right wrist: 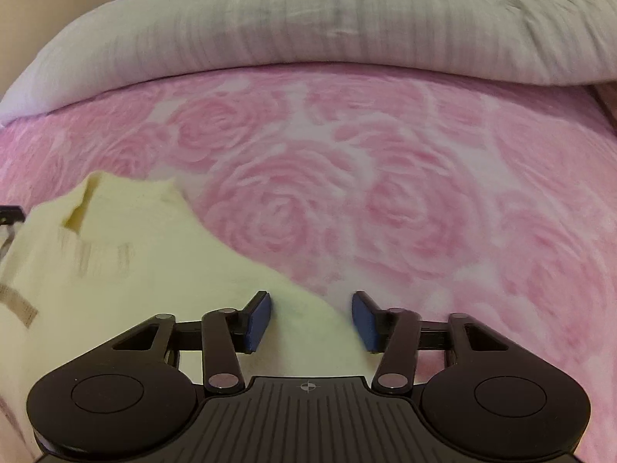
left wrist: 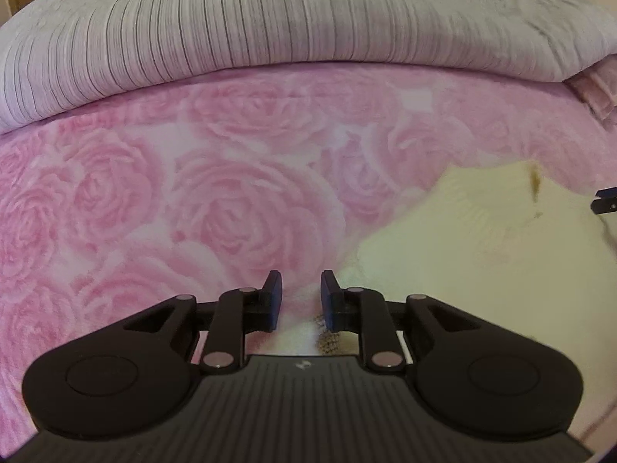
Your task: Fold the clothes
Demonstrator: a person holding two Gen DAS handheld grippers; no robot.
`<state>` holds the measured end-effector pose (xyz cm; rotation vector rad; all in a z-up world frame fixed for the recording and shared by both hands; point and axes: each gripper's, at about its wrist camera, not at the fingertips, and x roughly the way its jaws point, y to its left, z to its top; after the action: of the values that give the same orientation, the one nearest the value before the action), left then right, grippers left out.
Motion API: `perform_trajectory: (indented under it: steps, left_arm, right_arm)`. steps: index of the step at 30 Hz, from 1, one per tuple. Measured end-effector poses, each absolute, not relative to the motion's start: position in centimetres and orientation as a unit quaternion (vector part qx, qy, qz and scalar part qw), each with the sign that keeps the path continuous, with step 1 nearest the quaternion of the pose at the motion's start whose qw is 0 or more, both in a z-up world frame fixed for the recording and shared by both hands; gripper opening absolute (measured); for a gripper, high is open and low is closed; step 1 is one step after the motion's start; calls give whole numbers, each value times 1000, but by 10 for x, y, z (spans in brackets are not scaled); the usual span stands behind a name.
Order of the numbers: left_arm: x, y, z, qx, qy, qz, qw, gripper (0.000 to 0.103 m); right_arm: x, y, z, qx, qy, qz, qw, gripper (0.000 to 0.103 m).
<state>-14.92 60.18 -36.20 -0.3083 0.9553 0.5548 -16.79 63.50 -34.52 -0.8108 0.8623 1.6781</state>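
Note:
A pale yellow garment lies spread on the bed, at the right of the left wrist view and at the left of the right wrist view. Its neck opening faces away from me. My left gripper hovers over the garment's left edge, jaws a little apart and pressing on nothing. A fuzzy brown patch shows just below its right pad. My right gripper stands open astride the garment's right edge; the cloth lies flat between the pads, untouched by them. Each view catches the other gripper's tip at its margin.
A pink rose-patterned blanket covers the bed under the garment. A thick, pale striped duvet is bunched along the far side. A folded pink cloth sits at the far right.

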Motion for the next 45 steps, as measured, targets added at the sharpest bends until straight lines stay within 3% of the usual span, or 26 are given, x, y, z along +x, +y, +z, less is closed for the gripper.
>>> perform_trajectory:
  steps: [4,6,10,13,15,17,23,34,37,38,45]
  left_arm:
    - [-146,600,-366,-127,459,286,832,18]
    - [-149,600,-363,-117,458,301,828,22]
    - [-174,600,-346,-131,436,345,821,22]
    - [-215,599,-330,-161,411,390,808,23]
    - [-253,598,-324,-202,399,426,786,23]
    - [-293,595,-318,-244,382,467,759,27]
    - [-430,565,-312,-338,327,600,648,34]
    - [-592,562,-335,-475,148,727,473,41]
    - [-595,573,-338,-458,146,731,484,37]
    - [-594,576,-338,-445,155,728,497,6]
    - [-563,545,-320,-205,303,715,596,8]
  right_arm:
    - [-160,632,-349,-325,345,673,568,1]
    - [-147,631,-354,-314,355,625,621,0]
    - [-121,625,-341,-250,424,611,620,0]
    - [-119,610,-327,-232,445,611,612,14]
    - [-132,592,-314,-243,435,621,604,39]
    - [-120,561,-316,-247,437,624,599,46]
    - [-78,480,-341,-252,504,579,589,47]
    - [-85,419,-309,-200,507,533,647,48]
    - [-91,403,-303,-198,511,520,655,48]
    - [-93,397,-302,-196,514,514,657,48]
    - [-110,354,-298,-195,533,488,664,48]
